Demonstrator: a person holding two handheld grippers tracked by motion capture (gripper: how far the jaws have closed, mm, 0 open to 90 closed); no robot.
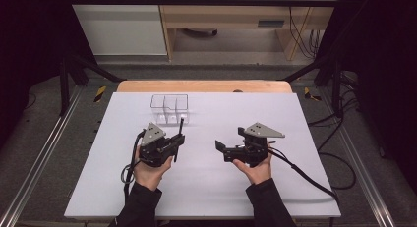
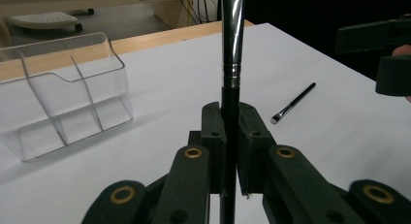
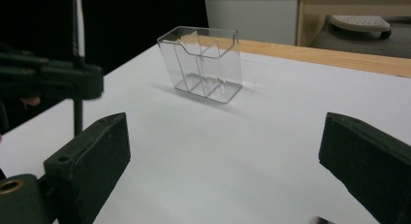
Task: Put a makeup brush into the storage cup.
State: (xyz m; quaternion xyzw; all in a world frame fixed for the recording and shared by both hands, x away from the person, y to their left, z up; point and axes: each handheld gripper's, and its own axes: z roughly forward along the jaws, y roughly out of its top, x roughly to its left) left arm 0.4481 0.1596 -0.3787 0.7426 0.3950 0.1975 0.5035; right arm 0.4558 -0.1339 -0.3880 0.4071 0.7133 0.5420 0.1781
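Observation:
My left gripper (image 1: 179, 138) (image 2: 231, 132) is shut on a black-handled brush (image 2: 231, 49) with a silver ferrule, holding it upright by the lower handle. In the high view the brush (image 1: 180, 128) stands just in front of a clear plastic organiser (image 1: 169, 109) (image 2: 63, 88) (image 3: 203, 64) with several compartments. A second thin brush (image 2: 293, 104) lies flat on the white surface to the right. My right gripper (image 1: 230, 139) (image 3: 228, 151) is open with nothing between its jaws and faces the left gripper (image 3: 58, 78) and the organiser.
A white board (image 1: 206, 187) covers the wooden table (image 1: 204, 86). Black frame posts stand at both sides. Cables (image 1: 305, 178) trail from the grippers to the right. Shelving and a cabinet stand on the floor beyond the table's far edge.

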